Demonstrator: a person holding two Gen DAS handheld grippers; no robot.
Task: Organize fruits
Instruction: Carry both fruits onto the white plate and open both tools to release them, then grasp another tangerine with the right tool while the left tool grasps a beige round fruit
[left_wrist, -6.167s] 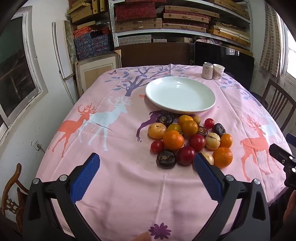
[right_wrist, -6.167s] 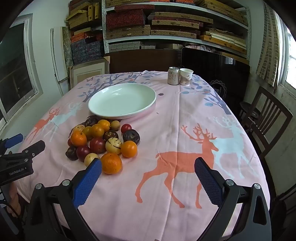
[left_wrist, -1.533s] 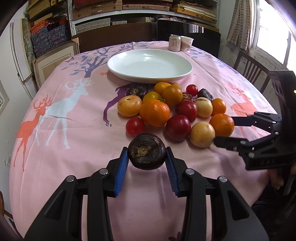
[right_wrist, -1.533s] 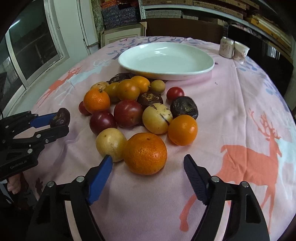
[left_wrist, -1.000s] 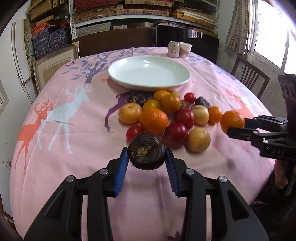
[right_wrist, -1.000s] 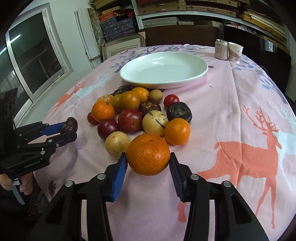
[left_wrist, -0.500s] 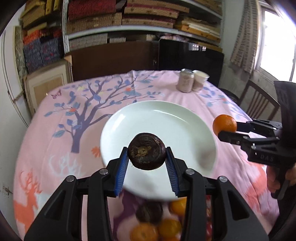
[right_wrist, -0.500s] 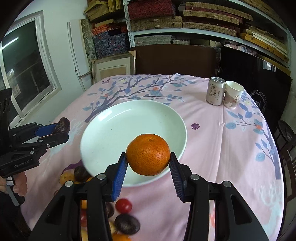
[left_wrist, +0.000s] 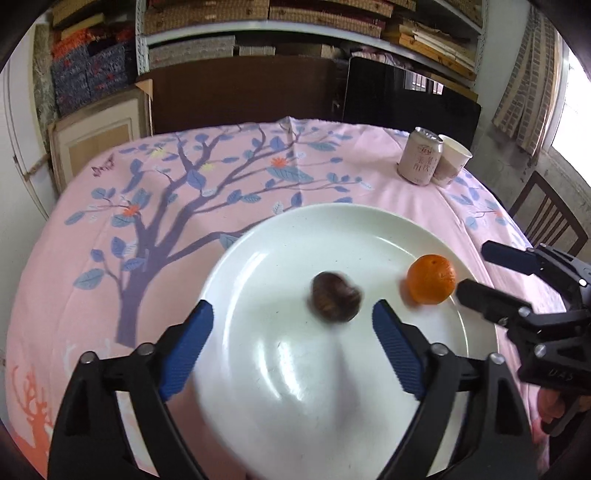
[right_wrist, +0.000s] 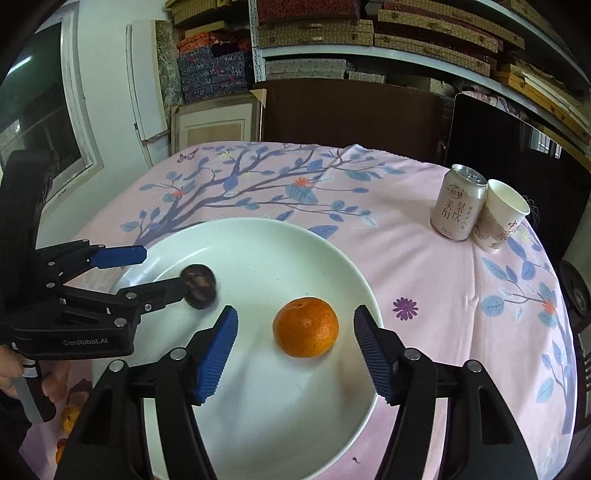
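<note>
A wide white plate (left_wrist: 280, 406) (right_wrist: 266, 424) lies on the pink tablecloth under both grippers. A dark wrinkled fruit (left_wrist: 335, 302) (right_wrist: 198, 281), blurred by motion, is loose on the plate between the spread blue pads of my left gripper (left_wrist: 291, 345) (right_wrist: 155, 271), which is open. An orange (right_wrist: 306, 326) (left_wrist: 431, 279) rests on the plate's right side between the parted fingers of my right gripper (right_wrist: 293, 352) (left_wrist: 476, 271), open as well. Neither fruit is touched by a pad.
A drink can (right_wrist: 458, 202) (left_wrist: 420, 155) and a paper cup (right_wrist: 500, 216) (left_wrist: 452, 159) stand at the table's far right. Some of the other fruit (right_wrist: 68, 417) peeps out at lower left. A chair (left_wrist: 546, 218) stands at right; shelves and boxes fill the back wall.
Both grippers have opened over the plate. The dark fruit has dropped from the left one and the orange from the right one onto the plate.
</note>
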